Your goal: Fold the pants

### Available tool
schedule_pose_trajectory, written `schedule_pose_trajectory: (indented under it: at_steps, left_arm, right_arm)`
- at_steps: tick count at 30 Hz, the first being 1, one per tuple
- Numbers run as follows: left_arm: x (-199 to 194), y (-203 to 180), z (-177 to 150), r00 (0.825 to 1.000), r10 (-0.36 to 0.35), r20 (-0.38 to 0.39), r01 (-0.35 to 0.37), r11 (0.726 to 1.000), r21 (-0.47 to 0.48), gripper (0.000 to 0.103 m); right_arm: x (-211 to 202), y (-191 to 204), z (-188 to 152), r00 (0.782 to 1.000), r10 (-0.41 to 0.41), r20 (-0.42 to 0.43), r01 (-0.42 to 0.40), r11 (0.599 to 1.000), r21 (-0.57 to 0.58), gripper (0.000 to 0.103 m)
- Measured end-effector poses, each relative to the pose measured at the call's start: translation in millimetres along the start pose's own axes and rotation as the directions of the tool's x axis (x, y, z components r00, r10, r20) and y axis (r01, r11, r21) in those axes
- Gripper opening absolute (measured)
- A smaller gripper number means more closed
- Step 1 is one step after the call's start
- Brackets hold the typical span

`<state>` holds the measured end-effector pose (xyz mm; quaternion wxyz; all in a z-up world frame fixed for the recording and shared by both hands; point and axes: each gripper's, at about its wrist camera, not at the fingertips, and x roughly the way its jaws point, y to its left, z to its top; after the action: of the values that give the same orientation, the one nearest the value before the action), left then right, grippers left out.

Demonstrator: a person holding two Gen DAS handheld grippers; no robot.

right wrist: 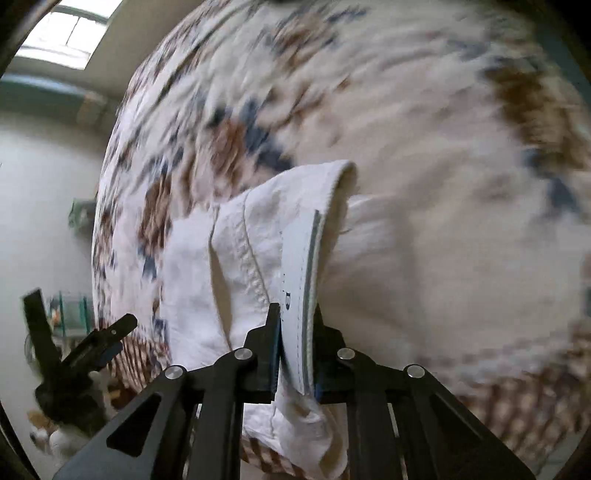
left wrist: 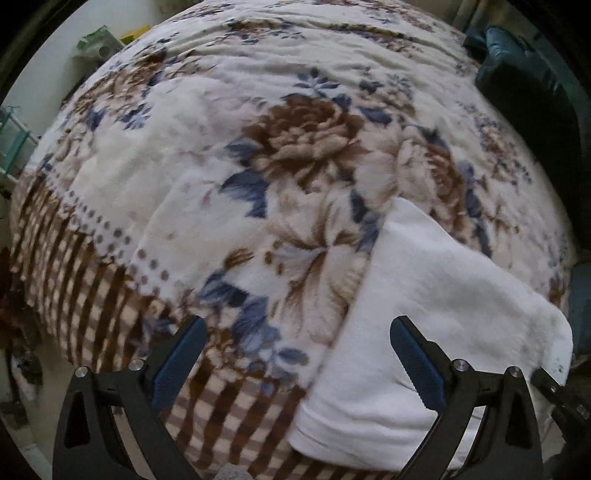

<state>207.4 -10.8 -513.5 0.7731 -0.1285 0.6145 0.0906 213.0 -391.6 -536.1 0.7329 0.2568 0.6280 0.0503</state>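
Observation:
White pants [left wrist: 424, 314] lie on a floral blanket [left wrist: 288, 147], at the lower right of the left wrist view. My left gripper [left wrist: 297, 326] hangs open above the blanket, its right finger over the white cloth and nothing between its blue pads. In the right wrist view my right gripper [right wrist: 297, 314] is shut on the waistband of the pants [right wrist: 299, 258], lifted off the blanket [right wrist: 443, 184]. The rest of the garment hangs to the left in folds. The left gripper [right wrist: 107, 343] shows at the lower left edge of that view.
The blanket has a brown checked border [left wrist: 92, 295] along the bed's near edge. A dark teal object [left wrist: 517, 66] sits at the far right. Green boxes [left wrist: 99, 40] stand by the wall beyond the bed. A window [right wrist: 62, 33] is at the upper left.

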Motion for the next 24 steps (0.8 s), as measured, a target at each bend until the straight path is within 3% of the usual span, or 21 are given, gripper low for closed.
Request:
schedule_pose_trajectory:
  at_steps: [3,7,9,11,13,15,17,18,21,24]
  left_arm:
    - [9,-12,4,0.999,-0.036,-0.028,0.036,0.999,0.02,0.102]
    - [31,-45,7,0.995,-0.072,-0.067,0.078,0.993,0.09,0.102]
    - [43,-60,9,0.991,-0.089,-0.102,0.101,0.988,0.115,0.101]
    - [56,-71,14,0.984,-0.112,-0.138,0.128,0.985,0.116,0.101]
    - [69,-79,25,0.975,-0.149,-0.167,0.166,0.982,0.091,0.101]
    - [81,-85,38,0.965,-0.192,-0.179,0.205,0.977,0.056,0.101]
    - [95,-94,50,0.951,-0.24,-0.195,0.253,0.966,0.046,0.101]
    - [102,-97,53,0.943,-0.258,-0.208,0.272,0.961,0.04,0.097]
    - [117,-108,56,0.911,-0.344,-0.228,0.364,0.93,0.053,0.038]
    - [122,-110,59,0.924,-0.311,-0.221,0.334,0.939,0.077,0.03]
  right_arm:
    - [-31,-35,5,0.998,-0.056,0.024,0.054,0.996,0.064,0.014]
    - [-29,-96,14,0.974,-0.227,-0.021,0.228,0.968,0.106,0.014]
    - [-10,-118,16,0.98,-0.178,-0.09,0.192,0.963,0.191,0.02]
    - [1,-138,16,0.985,-0.105,-0.138,0.141,0.948,0.286,0.035]
    - [-9,-149,13,0.992,-0.073,-0.098,0.103,0.933,0.345,0.047]
    - [-23,-157,6,0.996,-0.069,-0.054,0.084,0.92,0.382,0.067]
    - [-31,-169,-2,0.998,-0.055,-0.039,0.067,0.905,0.421,0.068]
    - [-29,-175,-9,0.998,-0.038,-0.049,0.056,0.894,0.444,0.068]
    - [-12,-181,-23,0.994,-0.022,-0.108,0.071,0.876,0.476,0.068]
    - [5,-189,-43,0.992,0.028,-0.127,0.041,0.861,0.507,0.068]
